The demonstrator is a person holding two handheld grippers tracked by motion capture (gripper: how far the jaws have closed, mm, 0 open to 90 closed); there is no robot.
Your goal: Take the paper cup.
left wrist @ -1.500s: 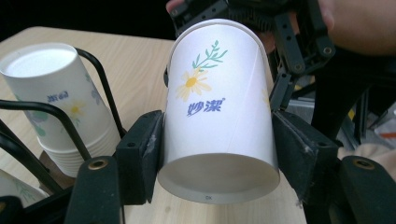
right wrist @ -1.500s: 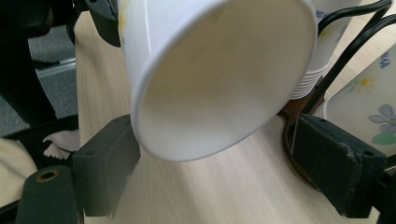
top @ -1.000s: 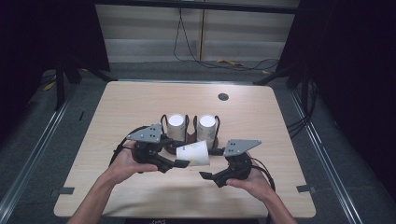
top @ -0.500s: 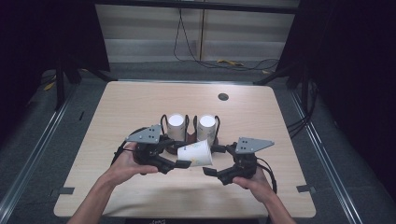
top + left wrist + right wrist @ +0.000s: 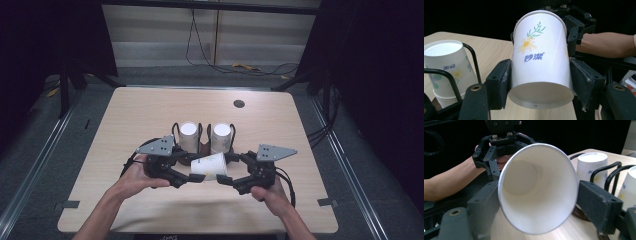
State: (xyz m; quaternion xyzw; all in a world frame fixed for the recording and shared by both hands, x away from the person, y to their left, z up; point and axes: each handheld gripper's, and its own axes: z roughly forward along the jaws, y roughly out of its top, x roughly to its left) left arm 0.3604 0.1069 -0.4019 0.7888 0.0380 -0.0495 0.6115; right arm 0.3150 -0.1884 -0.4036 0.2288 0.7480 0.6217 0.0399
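Paper cup [image 5: 210, 166] hangs on its side just above the table [image 5: 150, 110], between the two grippers. Its long axis runs 9 to 3 o'clock in the high view, base toward 9 and open mouth toward 3.

The left gripper [image 5: 192, 175] has the base end. In the left gripper view its two black pads [image 5: 499, 82] press the cup's wall from either side, nearly fully closed for this job, so the cup is firmly clamped with its bottom facing that camera.

The right gripper [image 5: 227, 174] comes in from 3 o'clock and looks straight into the mouth. Its jaws have just been closing, with the rim between them. In the right gripper view one pad [image 5: 486, 205] meets the rim, and the other sits at or just off it. Whether they already squeeze, I cannot tell.

The coming move seems to be a handover or a pull along that 9-to-3 axis, so the right jaws need to bite the rim squarely before the left lets go.

Both forearms enter from 6 o'clock, the left hand [image 5: 135, 177] and right hand [image 5: 267, 192] angled inward, grippers nose to nose. At 12 o'clock, near the held cup, two stacks of upturned cups [image 5: 188, 135] stand in a wire holder [image 5: 202, 131].
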